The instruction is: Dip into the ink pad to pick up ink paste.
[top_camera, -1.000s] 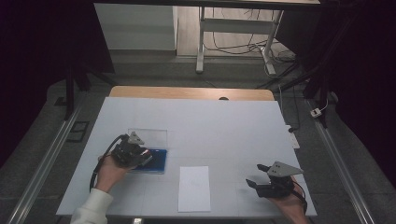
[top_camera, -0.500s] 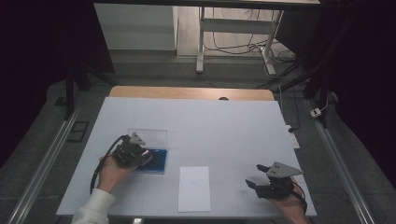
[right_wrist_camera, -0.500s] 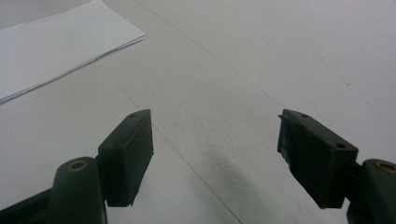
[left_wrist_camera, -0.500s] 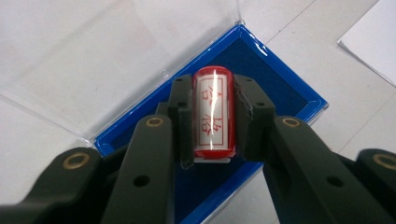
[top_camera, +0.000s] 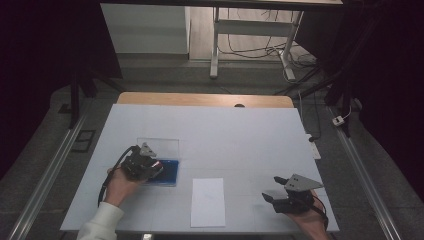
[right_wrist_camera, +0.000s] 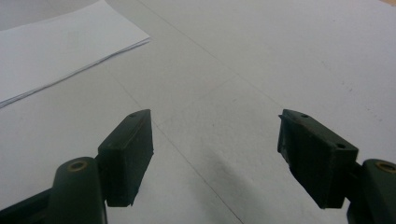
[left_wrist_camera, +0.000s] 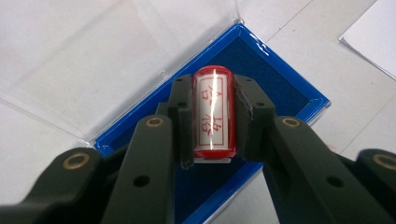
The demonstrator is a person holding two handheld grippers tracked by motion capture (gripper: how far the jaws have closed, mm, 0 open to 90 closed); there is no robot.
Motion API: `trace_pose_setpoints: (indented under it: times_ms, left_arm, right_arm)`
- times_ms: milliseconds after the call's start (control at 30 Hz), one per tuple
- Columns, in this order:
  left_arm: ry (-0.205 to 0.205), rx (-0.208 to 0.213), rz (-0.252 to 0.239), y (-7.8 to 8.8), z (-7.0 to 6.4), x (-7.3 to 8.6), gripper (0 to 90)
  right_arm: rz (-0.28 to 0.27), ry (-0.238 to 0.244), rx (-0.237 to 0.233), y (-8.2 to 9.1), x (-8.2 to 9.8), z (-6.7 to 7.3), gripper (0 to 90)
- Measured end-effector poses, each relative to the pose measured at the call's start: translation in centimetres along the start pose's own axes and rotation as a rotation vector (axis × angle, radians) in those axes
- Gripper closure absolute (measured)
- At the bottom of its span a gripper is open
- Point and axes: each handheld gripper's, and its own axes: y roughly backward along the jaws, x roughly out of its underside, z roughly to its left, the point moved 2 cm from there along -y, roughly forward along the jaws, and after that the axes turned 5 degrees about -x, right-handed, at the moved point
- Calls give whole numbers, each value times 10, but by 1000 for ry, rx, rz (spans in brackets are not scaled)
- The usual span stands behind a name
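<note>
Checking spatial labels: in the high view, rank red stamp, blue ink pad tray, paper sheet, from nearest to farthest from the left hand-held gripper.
1. red stamp, clamped in the left hand-held gripper.
2. blue ink pad tray, directly beneath it.
3. paper sheet, off to its right, toward the table's near edge.

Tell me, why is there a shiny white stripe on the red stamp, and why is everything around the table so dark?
In the left gripper view, light glares off the glossy red stamp held in the left claw over the blue ink pad. In the high view, the light falls on the white table; the room around it is dim. In the right gripper view, the right claw casts a soft shadow.
</note>
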Motion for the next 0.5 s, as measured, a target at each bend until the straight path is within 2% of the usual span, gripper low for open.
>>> trace_pose_setpoints:
  times_ms: [200,500]
  left_arm:
    - [2,3,3,0,1,0,711]
    - [5,9,-7,0,2,0,709]
  right_arm:
    - [-8,-17,4,1,2,-3,263]
    - [-4,-14,6,1,2,-3,263]
